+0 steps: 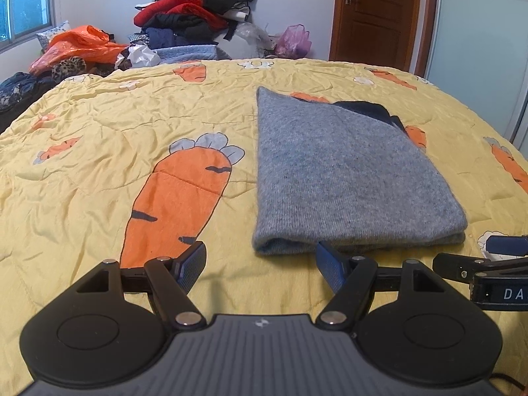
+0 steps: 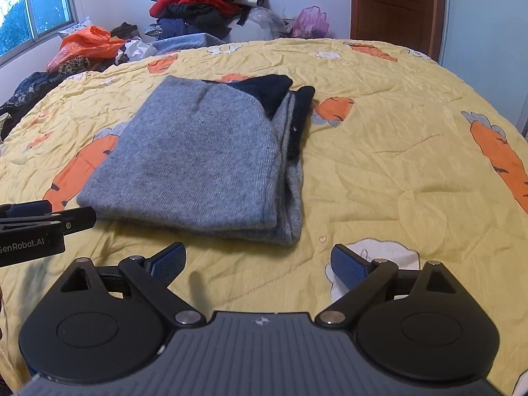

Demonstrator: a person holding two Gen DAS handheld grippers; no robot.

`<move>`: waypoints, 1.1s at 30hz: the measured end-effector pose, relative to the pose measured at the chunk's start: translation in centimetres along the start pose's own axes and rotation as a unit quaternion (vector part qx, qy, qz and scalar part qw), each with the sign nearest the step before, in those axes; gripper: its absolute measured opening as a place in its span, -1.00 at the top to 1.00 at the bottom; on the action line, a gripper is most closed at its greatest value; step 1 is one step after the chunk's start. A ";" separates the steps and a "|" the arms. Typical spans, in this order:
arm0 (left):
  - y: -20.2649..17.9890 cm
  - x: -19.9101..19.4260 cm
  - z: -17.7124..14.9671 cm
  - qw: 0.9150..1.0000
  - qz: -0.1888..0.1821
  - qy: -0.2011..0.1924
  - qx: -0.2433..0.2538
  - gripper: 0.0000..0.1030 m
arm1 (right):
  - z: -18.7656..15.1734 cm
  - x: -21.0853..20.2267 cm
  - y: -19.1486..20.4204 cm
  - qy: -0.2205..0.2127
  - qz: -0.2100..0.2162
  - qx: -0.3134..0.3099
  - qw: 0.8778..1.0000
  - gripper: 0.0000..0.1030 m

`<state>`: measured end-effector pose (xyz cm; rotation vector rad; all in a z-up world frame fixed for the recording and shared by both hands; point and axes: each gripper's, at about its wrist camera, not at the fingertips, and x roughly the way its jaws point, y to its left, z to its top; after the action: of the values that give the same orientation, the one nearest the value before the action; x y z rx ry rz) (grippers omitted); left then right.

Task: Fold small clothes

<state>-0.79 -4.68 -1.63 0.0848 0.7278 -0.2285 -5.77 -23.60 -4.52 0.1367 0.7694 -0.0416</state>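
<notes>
A grey knit garment (image 1: 343, 178) with a dark navy part at its far end lies folded flat on the yellow carrot-print bedspread (image 1: 99, 138). It also shows in the right wrist view (image 2: 198, 161), with the navy part (image 2: 274, 92) at its far right corner. My left gripper (image 1: 260, 264) is open and empty, just short of the garment's near edge. My right gripper (image 2: 257, 262) is open and empty, in front of the garment's near right corner. Each gripper shows at the edge of the other's view.
A pile of red, black and blue clothes (image 1: 194, 10) and orange and pink plastic bags (image 1: 79, 46) lie behind the bed's far edge. A brown door (image 1: 376, 10) stands at the back right. A window (image 2: 36, 13) is at the left.
</notes>
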 end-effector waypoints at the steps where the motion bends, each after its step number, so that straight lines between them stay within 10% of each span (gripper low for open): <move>1: 0.0 -0.1 -0.1 1.000 0.002 0.000 -0.001 -0.42 | -0.1 -0.1 0.0 0.000 0.002 0.003 1.000 -0.84; 33: 0.7 -0.6 -2.7 0.999 0.034 0.013 -0.009 -0.53 | -2.0 -1.5 1.7 0.001 0.023 -0.029 0.999 -0.98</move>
<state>-2.79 -3.49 -3.23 0.0956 0.7511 -0.1552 -8.05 -21.63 -4.71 0.0986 0.7684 0.0256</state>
